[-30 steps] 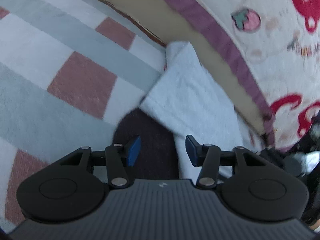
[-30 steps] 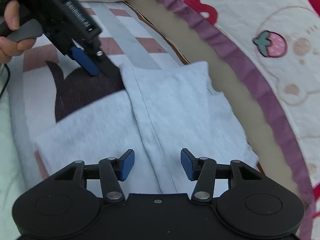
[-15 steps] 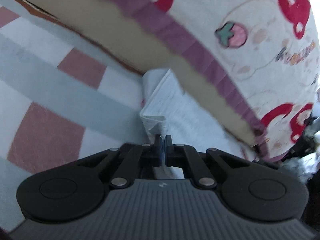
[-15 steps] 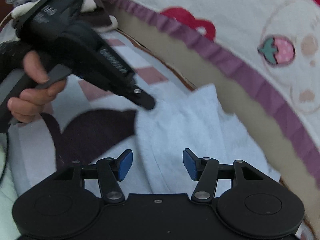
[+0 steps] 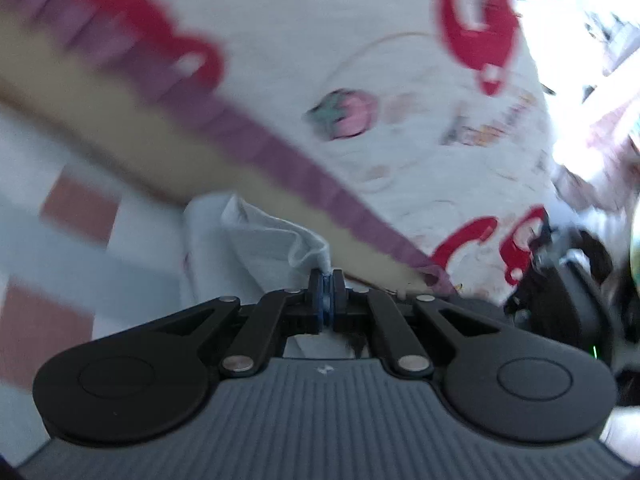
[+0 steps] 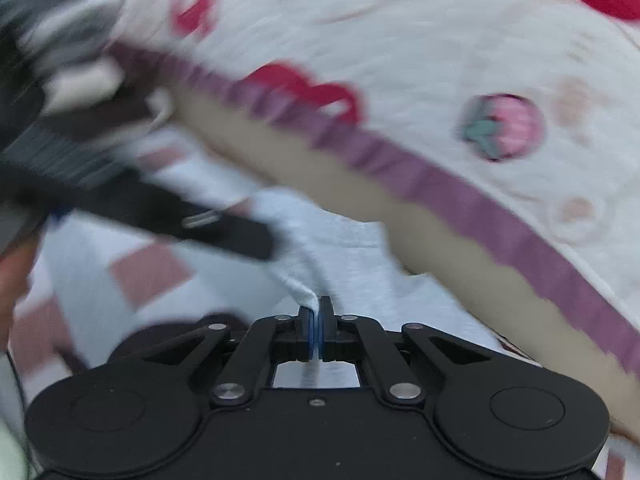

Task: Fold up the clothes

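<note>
Left hand-held gripper [image 5: 326,280] clamped tight, blue pads pinching a bunched corner of the pale grey garment [image 5: 276,240]. Right hand-held gripper [image 6: 316,312] likewise pinched shut, on a rolled hem edge of that same garment [image 6: 360,276]. Both corners held, cloth peaking up toward each set of pads: looks like the lift that opens a fold, edge taken up but not yet carried over.

Next move, by the look of it: carrying both corners together across the garment's body, keeping the span between them taut and level so the edge lands straight, then letting go only once the cloth lies flat.

Garment soft, knit, slightly fleecy, thin enough to crumple into small pleats at the pads; rest of it lying on the bed's checked cover [image 6: 152,272], squares of dull red, white and grey-blue. Beyond the garment, a tan band and then a plush cream blanket [image 6: 440,40] with ruffled purple trim, red shapes and a pink strawberry [image 6: 504,126]. Left of the garment in the right view, the other tool's dark body, blurred.
</note>
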`<state>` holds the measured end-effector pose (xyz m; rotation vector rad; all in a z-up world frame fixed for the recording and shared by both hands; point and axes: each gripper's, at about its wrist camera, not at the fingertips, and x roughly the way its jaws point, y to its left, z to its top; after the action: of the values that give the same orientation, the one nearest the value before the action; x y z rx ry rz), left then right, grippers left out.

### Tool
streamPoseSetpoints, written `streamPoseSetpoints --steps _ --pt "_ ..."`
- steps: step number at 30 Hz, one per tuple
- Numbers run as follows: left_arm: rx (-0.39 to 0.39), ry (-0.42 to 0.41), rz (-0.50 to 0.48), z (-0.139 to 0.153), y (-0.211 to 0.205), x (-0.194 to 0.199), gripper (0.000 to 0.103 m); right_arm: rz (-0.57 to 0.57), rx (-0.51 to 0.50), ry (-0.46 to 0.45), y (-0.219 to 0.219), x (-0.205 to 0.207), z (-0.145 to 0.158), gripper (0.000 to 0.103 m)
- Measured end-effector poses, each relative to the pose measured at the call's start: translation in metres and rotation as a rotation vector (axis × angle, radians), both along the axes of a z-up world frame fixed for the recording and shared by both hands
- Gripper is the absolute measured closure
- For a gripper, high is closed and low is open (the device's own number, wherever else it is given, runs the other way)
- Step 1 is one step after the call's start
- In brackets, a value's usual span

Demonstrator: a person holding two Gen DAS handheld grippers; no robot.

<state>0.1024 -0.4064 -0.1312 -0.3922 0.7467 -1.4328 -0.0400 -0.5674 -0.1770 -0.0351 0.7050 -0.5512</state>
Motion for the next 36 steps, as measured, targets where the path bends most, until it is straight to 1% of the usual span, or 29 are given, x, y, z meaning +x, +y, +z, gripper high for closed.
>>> streamPoseSetpoints --steps 1,2,4,5,7,9,10,12,13,14,15,16,17,18,20,21,22,23,24,25,26,27,28,29,31,33,34,35,36 --pt "-0.014 -0.006 0.020 0.002 0.002 -0.001 0.093 -0.046 -0.002 -0.010 -0.016 -0.009 0.006 0.102" --pt "-0.009 -0.004 0.023 0.000 0.003 0.000 0.091 -0.094 -0.004 -0.020 -0.032 -0.019 0.012 0.102" --pt "0.022 0.012 0.014 -0.009 0.003 0.003 0.091 -0.189 -0.007 -0.040 -0.065 -0.038 0.025 0.102" --pt "0.037 0.020 0.009 -0.014 0.003 0.005 0.091 -0.248 0.018 -0.068 -0.082 -0.048 0.029 0.102" --pt "0.119 -0.024 0.019 -0.023 0.001 0.006 0.091 -0.357 0.119 -0.143 -0.121 -0.074 0.032 0.102" --pt "0.181 -0.048 0.032 -0.031 -0.002 0.008 0.091 -0.407 0.193 -0.169 -0.147 -0.086 0.024 0.102" --pt "0.198 -0.038 0.036 -0.035 -0.003 0.009 0.091 -0.425 0.227 -0.167 -0.156 -0.088 0.017 0.102" --pt "0.214 -0.004 0.034 -0.043 -0.004 0.012 0.091 -0.439 0.304 -0.172 -0.173 -0.090 0.003 0.102" --pt "0.220 -0.001 0.026 -0.045 -0.005 0.011 0.091 -0.434 0.349 -0.173 -0.180 -0.090 -0.004 0.102" --pt "0.229 -0.004 0.017 -0.046 -0.007 0.009 0.091 -0.451 0.372 -0.170 -0.186 -0.089 -0.011 0.101" --pt "0.238 -0.014 0.006 -0.047 -0.007 0.007 0.091 -0.492 0.400 -0.150 -0.194 -0.088 -0.020 0.096" --pt "0.245 -0.024 -0.006 -0.048 -0.008 0.004 0.091 -0.537 0.417 -0.123 -0.202 -0.087 -0.027 0.093" --pt "0.250 -0.033 -0.018 -0.048 -0.009 0.001 0.091 -0.570 0.408 -0.113 -0.204 -0.090 -0.030 0.092" --pt "0.255 -0.039 -0.026 -0.048 -0.009 -0.001 0.091 -0.601 0.396 -0.106 -0.206 -0.093 -0.033 0.087" --pt "0.265 -0.047 -0.038 -0.049 -0.011 -0.005 0.090 -0.653 0.371 -0.102 -0.208 -0.104 -0.036 0.087" --pt "0.270 -0.051 -0.045 -0.049 -0.011 -0.007 0.090 -0.668 0.380 -0.117 -0.206 -0.113 -0.035 0.086" --pt "0.273 -0.051 -0.052 -0.049 -0.012 -0.008 0.090 -0.672 0.417 -0.151 -0.202 -0.123 -0.032 0.086" --pt "0.275 -0.050 -0.059 -0.048 -0.014 -0.010 0.090 -0.661 0.489 -0.222 -0.195 -0.138 -0.028 0.086" --pt "0.277 -0.049 -0.067 -0.048 -0.015 -0.011 0.090 -0.629 0.566 -0.304 -0.186 -0.152 -0.026 0.080" --pt "0.274 -0.045 -0.075 -0.047 -0.016 -0.013 0.090 -0.583 0.633 -0.365 -0.175 -0.165 -0.025 0.067" --pt "0.266 -0.041 -0.084 -0.045 -0.019 -0.014 0.090 -0.534 0.698 -0.423 -0.163 -0.177 -0.024 0.061" --pt "0.258 -0.038 -0.094 -0.044 -0.020 -0.016 0.090 -0.498 0.740 -0.446 -0.152 -0.184 -0.024 0.054" --pt "0.252 -0.039 -0.105 -0.042 -0.022 -0.019 0.089 -0.470 0.767 -0.447 -0.140 -0.189 -0.024 0.051" --pt "0.251 -0.048 -0.115 -0.041 -0.023 -0.023 0.087 -0.443 0.793 -0.445 -0.129 -0.195 -0.024 0.049" --pt "0.251 -0.078 -0.138 -0.038 -0.025 -0.032 0.085 -0.394 0.801 -0.420 -0.105 -0.200 -0.024 0.041" --pt "0.247 -0.121 -0.176 -0.036 -0.028 -0.044 0.084 -0.354 0.748 -0.361 -0.083 -0.200 -0.027 0.041" --pt "0.249 -0.138 -0.206 -0.035 -0.030 -0.050 0.085 -0.323 0.731 -0.332 -0.075 -0.198 -0.028 0.046" --pt "0.252 -0.153 -0.238 -0.034 -0.031 -0.056 0.085 -0.291 0.716 -0.304 -0.066 -0.195 -0.029 0.059" --pt "0.268 -0.181 -0.273 -0.033 -0.033 -0.064 0.085 -0.274 0.712 -0.288 -0.063 -0.191 -0.030 0.096"
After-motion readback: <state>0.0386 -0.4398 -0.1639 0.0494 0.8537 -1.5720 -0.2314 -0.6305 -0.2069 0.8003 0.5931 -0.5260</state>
